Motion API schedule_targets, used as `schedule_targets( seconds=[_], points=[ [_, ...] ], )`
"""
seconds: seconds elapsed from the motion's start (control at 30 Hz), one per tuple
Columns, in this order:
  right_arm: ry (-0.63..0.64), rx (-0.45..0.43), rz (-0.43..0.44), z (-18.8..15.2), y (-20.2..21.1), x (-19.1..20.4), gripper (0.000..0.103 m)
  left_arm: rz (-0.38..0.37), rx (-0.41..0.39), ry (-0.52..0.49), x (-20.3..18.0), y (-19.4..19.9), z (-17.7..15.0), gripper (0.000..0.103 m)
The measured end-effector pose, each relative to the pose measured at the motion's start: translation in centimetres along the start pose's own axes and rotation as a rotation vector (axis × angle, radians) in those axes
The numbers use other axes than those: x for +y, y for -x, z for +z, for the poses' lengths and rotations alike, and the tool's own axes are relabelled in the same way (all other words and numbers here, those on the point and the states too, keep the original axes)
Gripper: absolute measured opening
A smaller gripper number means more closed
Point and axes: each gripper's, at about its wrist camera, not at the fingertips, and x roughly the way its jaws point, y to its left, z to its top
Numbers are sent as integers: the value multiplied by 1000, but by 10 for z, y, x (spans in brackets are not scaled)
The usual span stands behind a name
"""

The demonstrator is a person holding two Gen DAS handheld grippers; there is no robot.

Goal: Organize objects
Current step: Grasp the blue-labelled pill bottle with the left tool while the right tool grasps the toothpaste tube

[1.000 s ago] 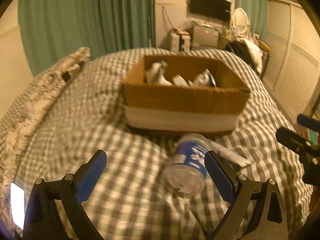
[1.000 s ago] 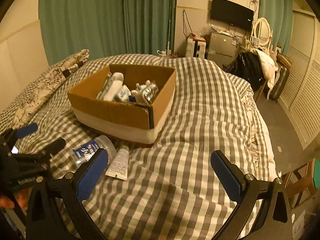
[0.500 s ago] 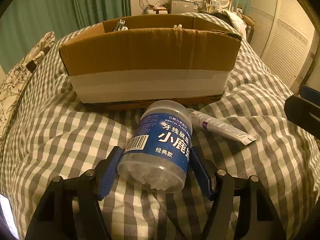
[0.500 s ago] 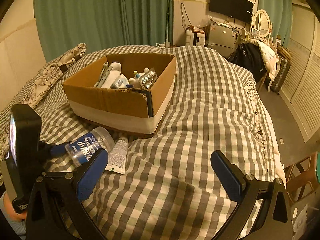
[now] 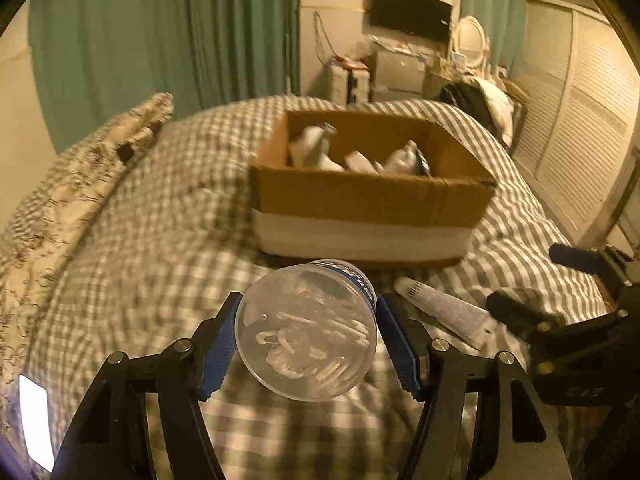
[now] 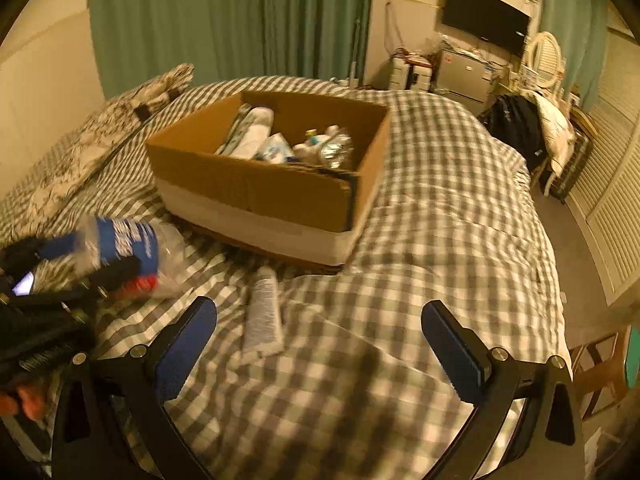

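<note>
Jar: I have the clear plastic jar (image 5: 306,330) with the blue label clamped in my left gripper (image 5: 308,338), its transparent bottom facing the camera, small white pieces visible inside. Half a second ago it lay on the bed; now it is lifted clear of the checked bedspread (image 5: 140,240), hanging in front of the box. From the right wrist view the jar (image 6: 120,246) shows blurred at far left, above the cover.

Left fingers: the blue pads (image 5: 218,346) press the jar from both sides, closed to its width, where a second ago they stood wide apart.

Tube: the white tube (image 6: 263,312) lies flat on the bedspread just in front of the box, where it was before; in the left view the tube (image 5: 444,312) sits right of the jar.

Box: the open cardboard box (image 5: 372,200) with a white band round its base rests on the bed beyond the jar, bottles and packets inside; it has not shifted.

Right gripper: my right gripper (image 6: 318,344) hovers low over the bedspread, fingers (image 6: 450,344) spread wide and holding nothing, unchanged from the earlier frames, the tube just ahead of its left pad.

Surroundings: a patterned pillow (image 5: 80,184) at the left edge of the bed, green curtains (image 6: 240,20) behind.
</note>
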Motion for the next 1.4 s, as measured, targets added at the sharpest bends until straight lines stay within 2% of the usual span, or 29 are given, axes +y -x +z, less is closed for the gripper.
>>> schedule_targets(
  seconds=[0.2, 0.3, 0.4, 0.43, 0.47, 0.5, 0.6, 0.67, 0.73, 1.1, 1.4],
  points=[
    [85, 100, 6, 9, -43, 26, 101, -3, 0, 37, 20, -4, -4, 69],
    [119, 146, 10, 9, -62, 36, 93, -15, 9, 44, 23, -9, -7, 69],
    [144, 197, 19, 6, -78, 42, 78, -28, 19, 47, 24, -13, -9, 69],
    [154, 212, 16, 5, -81, 44, 68, -32, 23, 45, 23, -15, -10, 69],
    [165, 221, 6, 3, -84, 45, 65, -37, 29, 43, 23, -16, -11, 69],
    [171, 222, -1, 1, -84, 46, 63, -41, 35, 41, 23, -17, -12, 68],
    [183, 217, -21, -2, -83, 48, 51, -52, 44, 44, 22, -18, -15, 68],
    [199, 207, -43, -5, -80, 50, 36, -57, 44, 45, 22, -16, -16, 68],
    [215, 198, -43, -7, -74, 52, 29, -62, 46, 48, 23, -14, -17, 68],
    [172, 106, -13, -12, -25, 52, 26, -72, 33, 46, 20, 10, -27, 68],
    [192, 12, -11, -6, 26, 66, 26, -94, -10, 29, 10, 43, -28, 67]
  ],
)
